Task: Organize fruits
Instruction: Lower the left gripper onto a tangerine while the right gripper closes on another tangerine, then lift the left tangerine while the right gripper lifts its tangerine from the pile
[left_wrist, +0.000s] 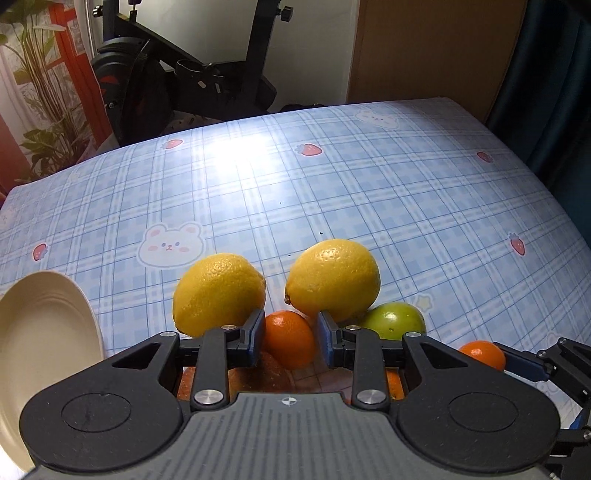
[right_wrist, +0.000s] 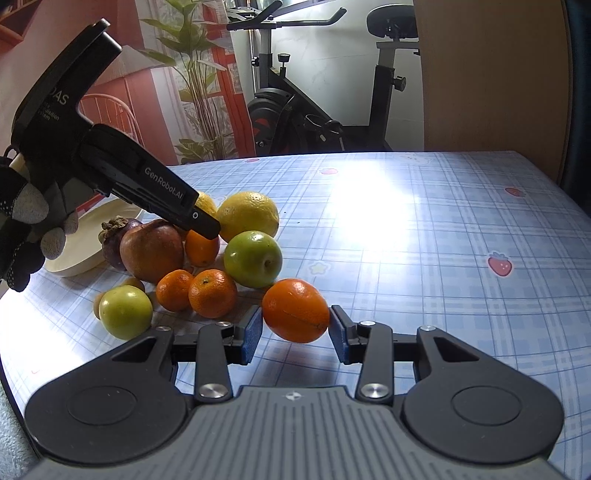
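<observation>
My right gripper (right_wrist: 295, 334) jaws pinch an orange (right_wrist: 295, 311), left gripper (left_wrist: 290, 339) jaws a mandarin (left_wrist: 289, 339); round skins may slip and roll off the desk (right_wrist: 443, 240)

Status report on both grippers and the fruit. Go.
Left gripper jaws around small orange. Right gripper clamps large orange. Lemons crowd the left.

Between the blue pads of the left tool (left_wrist: 289, 341) sits a small orange (left_wrist: 290, 339); whether the pads press on it cannot be told. Just beyond it lie two lemons, the left lemon (left_wrist: 218, 293) and the right lemon (left_wrist: 334, 278), with a green apple (left_wrist: 395, 319) tucked near the right one. A cream plate (left_wrist: 44, 354) stands at the left edge of the checked bench (left_wrist: 332, 184). At far right, another orange (left_wrist: 482, 353) touches the right tool (left_wrist: 532, 363).
</observation>
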